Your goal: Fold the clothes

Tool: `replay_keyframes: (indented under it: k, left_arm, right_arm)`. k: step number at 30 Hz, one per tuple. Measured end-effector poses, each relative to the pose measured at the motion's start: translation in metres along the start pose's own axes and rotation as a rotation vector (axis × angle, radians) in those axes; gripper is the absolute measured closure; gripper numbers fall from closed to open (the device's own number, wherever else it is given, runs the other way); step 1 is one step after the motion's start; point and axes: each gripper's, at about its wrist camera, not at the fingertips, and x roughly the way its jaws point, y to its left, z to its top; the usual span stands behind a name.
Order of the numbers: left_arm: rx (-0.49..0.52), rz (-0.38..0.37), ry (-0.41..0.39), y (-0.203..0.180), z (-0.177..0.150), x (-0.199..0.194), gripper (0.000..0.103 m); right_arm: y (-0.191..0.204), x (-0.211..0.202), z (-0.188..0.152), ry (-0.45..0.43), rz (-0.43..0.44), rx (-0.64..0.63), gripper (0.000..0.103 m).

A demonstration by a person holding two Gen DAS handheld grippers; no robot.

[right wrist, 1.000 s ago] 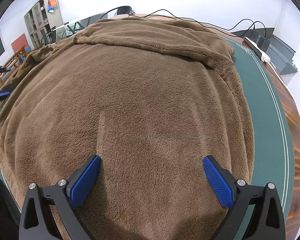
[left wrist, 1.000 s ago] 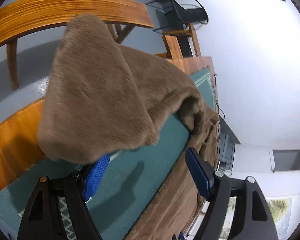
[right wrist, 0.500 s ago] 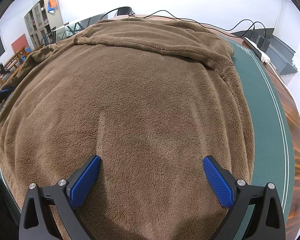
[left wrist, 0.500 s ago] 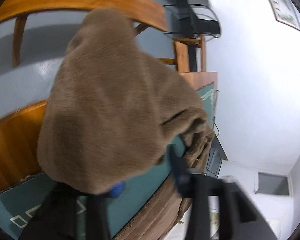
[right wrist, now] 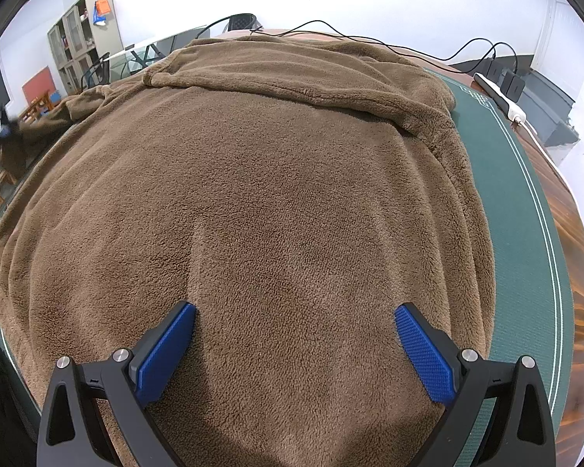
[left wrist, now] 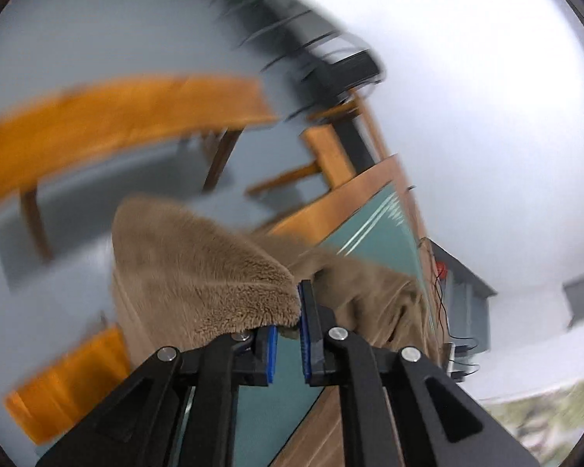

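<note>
Clearly the left gripper (left wrist: 290,344) has its blue pads pressed on an end of the fluffy brown fleece garment (left wrist: 210,284), probably a sleeve, so that this part can be carried over the body for a fold. Most of the garment (right wrist: 261,210) lies spread flat on the green table mat (right wrist: 525,202). Over it, the right gripper (right wrist: 294,350) holds its fingers wide apart and grips nothing, perhaps waiting to steady the cloth.
</note>
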Motion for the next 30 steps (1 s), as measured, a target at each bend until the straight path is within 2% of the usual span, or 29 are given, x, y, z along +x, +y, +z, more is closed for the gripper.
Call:
replay_keyframes:
  k: [2,5,9,15,19,24,27,28,30]
  left_arm:
    - [0.113,-0.008,-0.057,-0.041,0.013,-0.004,0.093]
    - [0.314,-0.022,-0.114,-0.104,0.01,-0.007,0.093]
    - [0.622,-0.074,-0.104,-0.186,-0.043,0.001,0.093]
    - [1.034,-0.143,0.032,-0.27,-0.143,0.045,0.093]
    - [1.262,-0.136,0.143,-0.285,-0.214,0.069,0.093]
    - [1.469,-0.041,0.255,-0.282,-0.28,0.088,0.09]
    - [1.531,0.015,0.3,-0.273,-0.306,0.101,0.082]
    - [1.551,0.034,0.316,-0.27,-0.315,0.105,0.077]
    - [1.553,0.024,0.337,-0.264,-0.324,0.101,0.063]
  right_arm:
    - [0.0,0.0,0.0,-0.001,0.0,0.0,0.0]
    - [0.0,-0.001,0.0,-0.003,0.0,0.0,0.0]
    - [0.0,-0.001,-0.001,-0.004,0.0,0.0,0.0]
    - [0.001,-0.001,0.001,-0.004,0.0,0.0,0.0]
    - [0.0,-0.001,0.001,-0.004,0.0,0.0,0.0]
    - [0.001,-0.002,0.002,-0.006,0.005,0.002,0.0]
    - [0.0,-0.003,0.002,-0.008,0.008,0.003,0.0]
    - [0.0,-0.003,0.002,-0.008,0.009,0.003,0.0]
    - [0.0,-0.003,0.002,-0.009,0.011,0.002,0.0]
